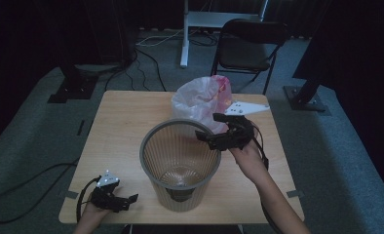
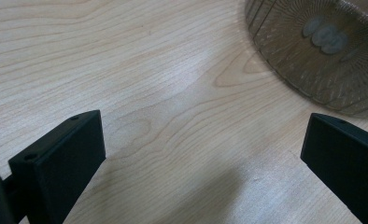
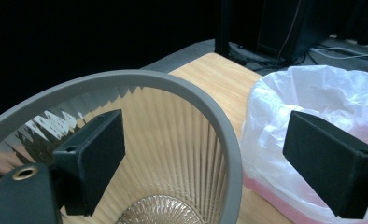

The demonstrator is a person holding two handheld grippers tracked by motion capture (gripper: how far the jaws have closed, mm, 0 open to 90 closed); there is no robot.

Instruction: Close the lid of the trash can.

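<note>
A clear ribbed waste bin [image 1: 180,161] with a grey rim stands upright at the middle of the wooden table [image 1: 122,126]. Right behind it sits a white and pink plastic bag [image 1: 200,97] with its mouth open. My right gripper [image 1: 207,126] is open at the bin's far right rim. In the right gripper view the rim [image 3: 219,121] runs between the jaws, one jaw over the bin's inside and the other over the bag [image 3: 322,93]. My left gripper [image 1: 129,201] is open and low near the table's front left edge, with nothing between its jaws. The bin's base [image 2: 322,51] lies ahead of it.
A black folding chair [image 1: 248,48] and a white desk leg [image 1: 185,39] stand beyond the table. Black stand bases [image 1: 73,87] and cables [image 1: 14,195] lie on the grey floor at both sides. Bare tabletop stretches left of the bin.
</note>
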